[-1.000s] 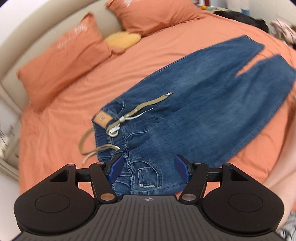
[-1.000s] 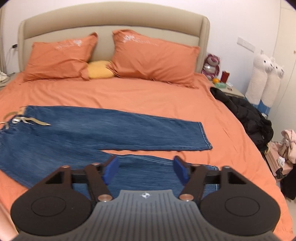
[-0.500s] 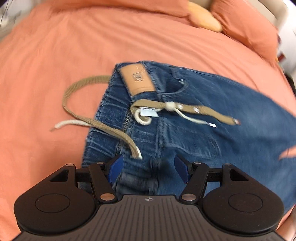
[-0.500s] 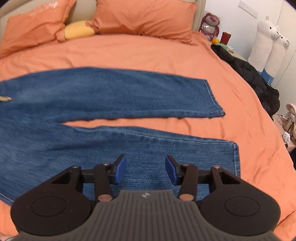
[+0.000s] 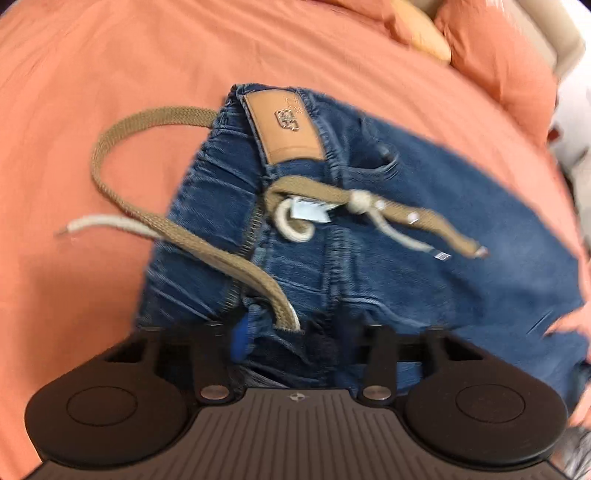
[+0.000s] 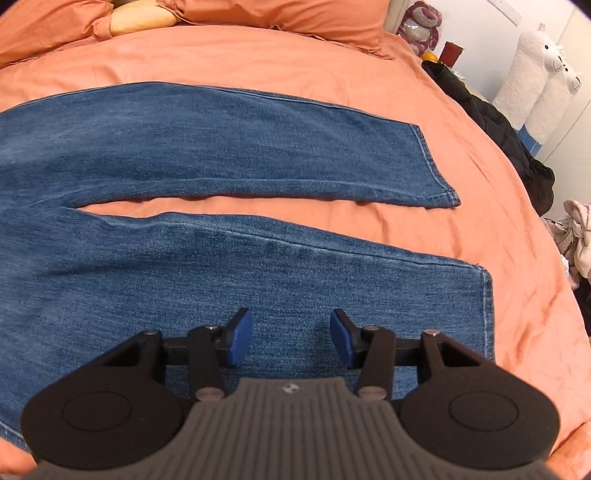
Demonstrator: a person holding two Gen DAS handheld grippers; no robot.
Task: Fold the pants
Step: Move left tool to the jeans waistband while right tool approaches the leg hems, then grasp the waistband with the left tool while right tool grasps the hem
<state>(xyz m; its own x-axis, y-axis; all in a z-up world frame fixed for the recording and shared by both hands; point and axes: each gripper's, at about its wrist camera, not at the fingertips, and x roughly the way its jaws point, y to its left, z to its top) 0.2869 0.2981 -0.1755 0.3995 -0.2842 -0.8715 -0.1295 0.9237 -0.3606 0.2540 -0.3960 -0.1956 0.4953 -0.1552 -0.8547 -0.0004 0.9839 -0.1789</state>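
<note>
Blue jeans (image 5: 424, 236) lie flat on the orange bed, with a tan leather patch (image 5: 284, 125) and a tan belt (image 5: 184, 236) trailing from the waistband. My left gripper (image 5: 291, 339) is open, its jaws low over the waistband's near corner with denim between them; the image is blurred. In the right wrist view both legs (image 6: 229, 147) lie spread apart. My right gripper (image 6: 291, 338) is open just above the near leg (image 6: 332, 277), a little short of its hem (image 6: 485, 314).
Orange pillows (image 6: 295, 14) and a yellow cushion (image 6: 140, 18) lie at the headboard. A black jacket (image 6: 509, 136) lies at the bed's right edge, with plush toys (image 6: 535, 74) and loose clothes (image 6: 576, 236) beyond. Orange sheet (image 5: 92, 110) lies left of the waistband.
Both grippers have dropped closer to the jeans. The left one has moved in onto the waistband corner; the right one has lowered onto the near leg toward its hem.
</note>
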